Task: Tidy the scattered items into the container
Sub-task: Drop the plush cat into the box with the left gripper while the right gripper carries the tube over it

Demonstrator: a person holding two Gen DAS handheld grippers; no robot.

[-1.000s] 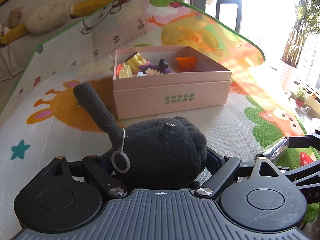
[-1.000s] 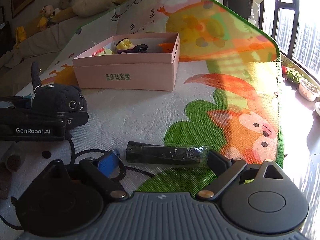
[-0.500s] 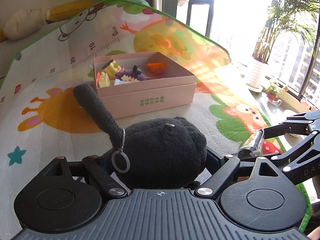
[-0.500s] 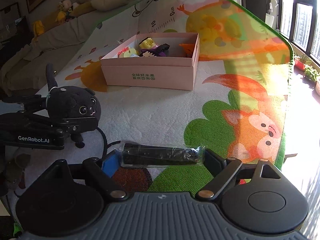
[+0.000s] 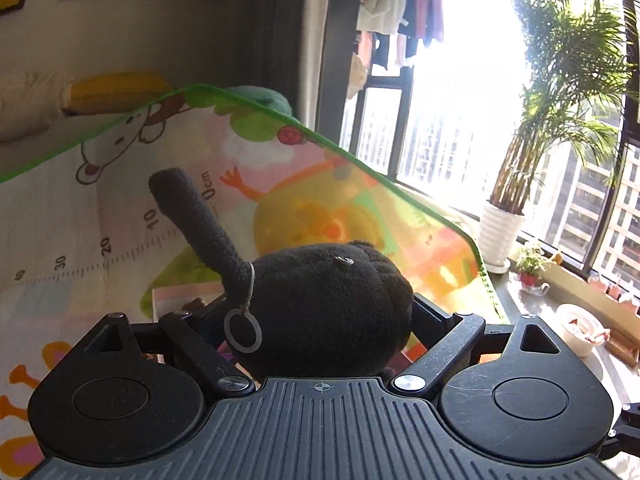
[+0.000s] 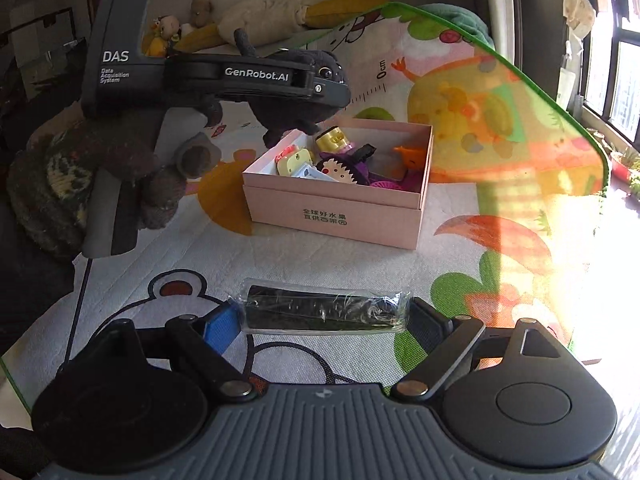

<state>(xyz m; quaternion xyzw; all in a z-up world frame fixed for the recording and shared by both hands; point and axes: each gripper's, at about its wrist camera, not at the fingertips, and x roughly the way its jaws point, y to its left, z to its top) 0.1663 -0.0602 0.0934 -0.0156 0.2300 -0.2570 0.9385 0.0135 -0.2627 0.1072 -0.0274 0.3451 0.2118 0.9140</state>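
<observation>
Aloft over the near-left corner of the open pink cardboard box (image 6: 340,204), the left gripper (image 5: 320,312) has its fingers clamped on a black plush cat toy (image 5: 324,304), tail up with a metal ring. Nearer the camera, the right gripper (image 6: 326,314) grasps a black cylinder wrapped in clear plastic (image 6: 324,312) crosswise between its fingers, above the colourful cartoon play mat (image 6: 480,208). Small toys fill the box.
</observation>
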